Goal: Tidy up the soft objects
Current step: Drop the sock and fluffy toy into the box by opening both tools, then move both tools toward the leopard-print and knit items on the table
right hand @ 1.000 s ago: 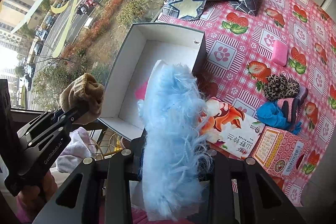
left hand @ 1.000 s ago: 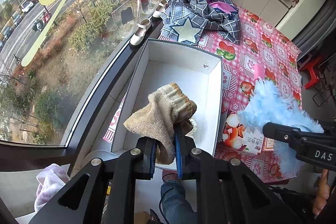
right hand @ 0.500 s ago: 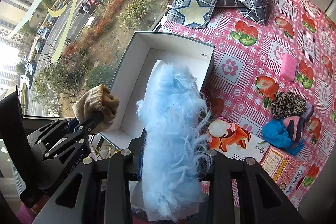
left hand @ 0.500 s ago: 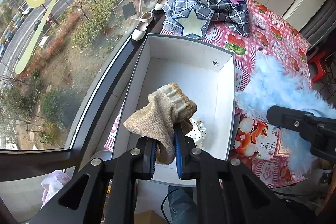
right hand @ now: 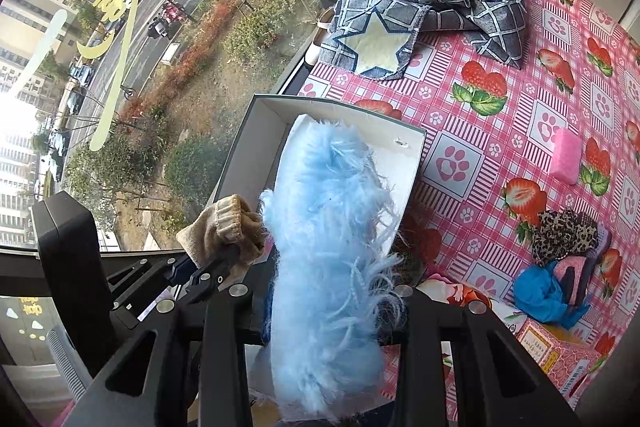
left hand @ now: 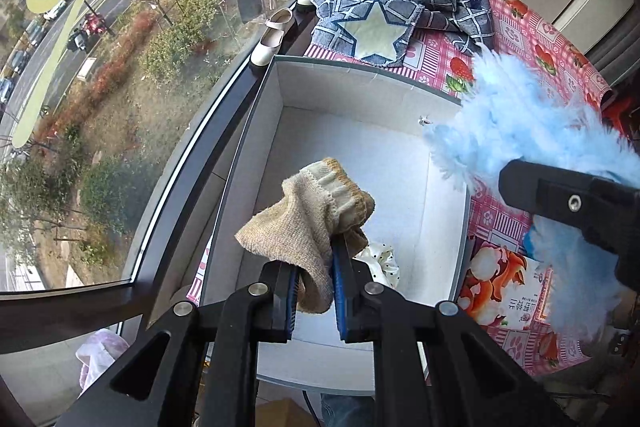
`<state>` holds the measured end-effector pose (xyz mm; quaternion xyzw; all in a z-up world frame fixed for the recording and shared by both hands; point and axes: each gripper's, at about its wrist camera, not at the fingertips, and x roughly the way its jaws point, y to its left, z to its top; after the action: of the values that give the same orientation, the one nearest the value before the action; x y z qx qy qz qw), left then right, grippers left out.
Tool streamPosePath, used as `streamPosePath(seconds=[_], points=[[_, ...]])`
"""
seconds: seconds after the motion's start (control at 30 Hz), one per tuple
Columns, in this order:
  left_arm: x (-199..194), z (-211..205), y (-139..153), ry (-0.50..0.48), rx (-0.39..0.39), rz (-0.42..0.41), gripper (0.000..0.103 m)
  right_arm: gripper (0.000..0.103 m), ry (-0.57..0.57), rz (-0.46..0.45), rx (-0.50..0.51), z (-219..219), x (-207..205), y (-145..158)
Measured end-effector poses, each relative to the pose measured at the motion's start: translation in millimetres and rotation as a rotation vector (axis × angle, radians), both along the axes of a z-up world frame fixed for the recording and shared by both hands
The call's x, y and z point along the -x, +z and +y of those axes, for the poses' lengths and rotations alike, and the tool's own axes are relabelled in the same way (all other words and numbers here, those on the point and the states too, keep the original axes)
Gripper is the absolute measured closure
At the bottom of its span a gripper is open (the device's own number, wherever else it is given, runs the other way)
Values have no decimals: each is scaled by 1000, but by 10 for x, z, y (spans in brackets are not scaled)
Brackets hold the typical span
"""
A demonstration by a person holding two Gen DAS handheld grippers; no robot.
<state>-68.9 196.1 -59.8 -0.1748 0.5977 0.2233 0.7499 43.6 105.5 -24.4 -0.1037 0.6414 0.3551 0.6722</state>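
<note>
The sock (left hand: 312, 215) is beige knit with a ribbed cuff edged in tan, and it is bunched and folded over. The left gripper (left hand: 314, 293) pinches it between blue-padded fingers (left hand: 342, 287), holding it above the near part of the box (left hand: 360, 83). The box is open, white inside with a grey outer wall, and sits on the table's window edge. A white dotted cloth (left hand: 380, 261) lies in its near right corner.

The fluffy item (right hand: 328, 247) is pale blue, long-haired and shaggy. The right gripper (right hand: 320, 311) clamps it; its fingers are buried in the fluff, so only the grip itself shows. The fluff hangs over the box's right wall.

Beside the box lies a tissue pack (left hand: 508, 291) with a fox picture and Chinese characters, too small to read. A pink carton (right hand: 560, 355) bearing a barcode and small illegible print sits near it. The tablecloth (right hand: 500, 99) is pink check with strawberries and paw prints. On it lie a star-patched checked cloth (right hand: 420, 3), a pink sponge (right hand: 566, 155), a leopard-print piece (right hand: 560, 231) and a blue cloth (right hand: 540, 295). White shoes (left hand: 274, 35) rest on the sill.
</note>
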Motion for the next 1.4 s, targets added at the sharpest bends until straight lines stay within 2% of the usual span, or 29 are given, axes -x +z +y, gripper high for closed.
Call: streamPosePath(seconds=[0.1, 0.13, 0.2, 0.23, 0.27, 0.3, 0.37, 0.43, 0.5, 0.53, 0.57, 0.7, 0.8, 0.97, 1.17, 1.27, 1.4], points=[[0, 1, 6, -1, 1, -18, 83, 69, 4, 4, -4, 70, -38, -10], [3, 0, 12, -2, 4, -25, 79, 69, 8, 5, -5, 95, -46, -10], [19, 7, 31, 2, 5, -43, 59, 64, 15, 17, -11, 135, -59, -11], [31, 13, 44, 8, 2, -51, 40, 54, 13, 20, -18, 146, -63, -2], [44, 22, 60, 13, -3, -63, 26, 48, 12, 19, -26, 151, -68, 10], [61, 29, 75, 18, -7, -73, 22, 43, 14, 21, -32, 160, -71, 24], [82, 49, 93, 32, -11, -82, 20, 23, 17, 22, -45, 168, -82, 50], [98, 91, 98, 56, 0, -93, 14, 23, 13, 13, -49, 160, -95, 82], [119, 125, 111, 78, 14, -110, 1, 23, 8, 25, -37, 138, -119, 84], [134, 138, 122, 88, 24, -124, 0, 14, 4, 36, -30, 117, -133, 75], [145, 148, 131, 94, 35, -131, 0, 0, -4, 44, -23, 81, -148, 68], [131, 146, 158, 116, 103, -158, 0, 0, -35, 58, -21, -136, -228, 75], [71, 65, 230, 92, 150, -181, 0, 0, -77, 76, -19, -382, -319, 115], [-183, -271, 342, -26, 174, -193, 0, 0, -197, 86, -4, -1014, -571, 237], [-567, -825, 225, -173, 188, -133, 0, 0, -352, 74, 51, -1958, -880, 320], [-710, -1095, 106, -226, 190, -93, 0, 0, -431, 92, 95, -2412, -1025, 204], [-835, -1362, -23, -271, 191, -46, 0, 0, -502, 170, 149, -2862, -1156, -187]])
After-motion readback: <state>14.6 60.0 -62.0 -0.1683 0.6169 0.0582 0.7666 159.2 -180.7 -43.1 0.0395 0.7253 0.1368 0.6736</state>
